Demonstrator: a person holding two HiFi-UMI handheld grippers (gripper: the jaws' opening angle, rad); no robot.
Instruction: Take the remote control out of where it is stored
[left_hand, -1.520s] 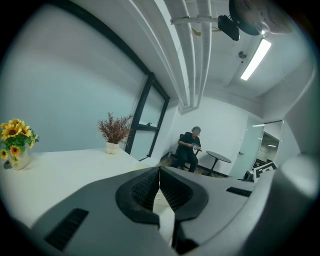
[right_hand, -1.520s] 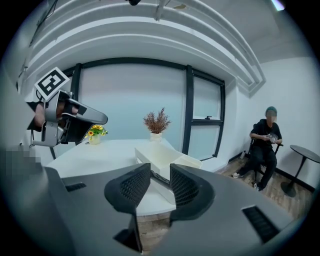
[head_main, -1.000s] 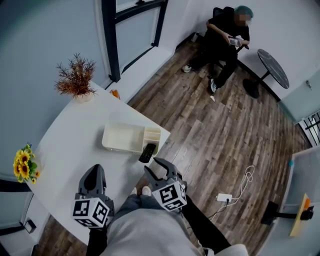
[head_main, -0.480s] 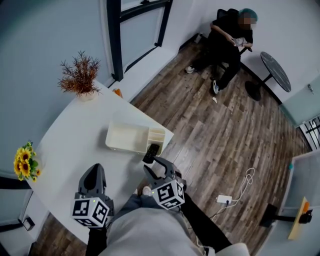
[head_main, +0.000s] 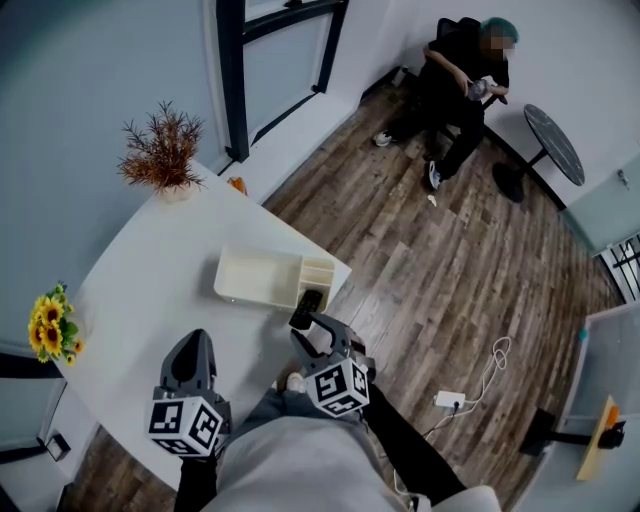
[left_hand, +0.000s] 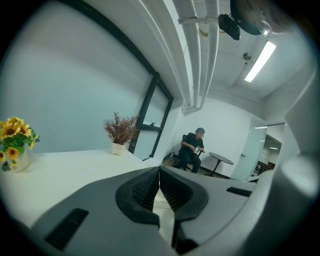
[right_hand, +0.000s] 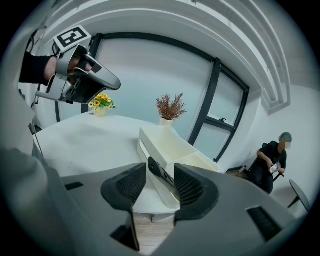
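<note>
The remote (head_main: 306, 308) lies dark at the tray's (head_main: 255, 275) near corner, just below the centre of the head view and close to the table's (head_main: 140, 280) edge (inside the tray or against its wall, I cannot tell). The right gripper (head_main: 317, 329) reaches forward from lower centre. Its jaws are apart with the remote between them; whether they touch it is unclear. The left gripper (head_main: 192, 346), at lower left, is held raised over the table, well apart from the tray, jaws pressed together on nothing. A person (head_main: 458, 75) sits at upper right.
</note>
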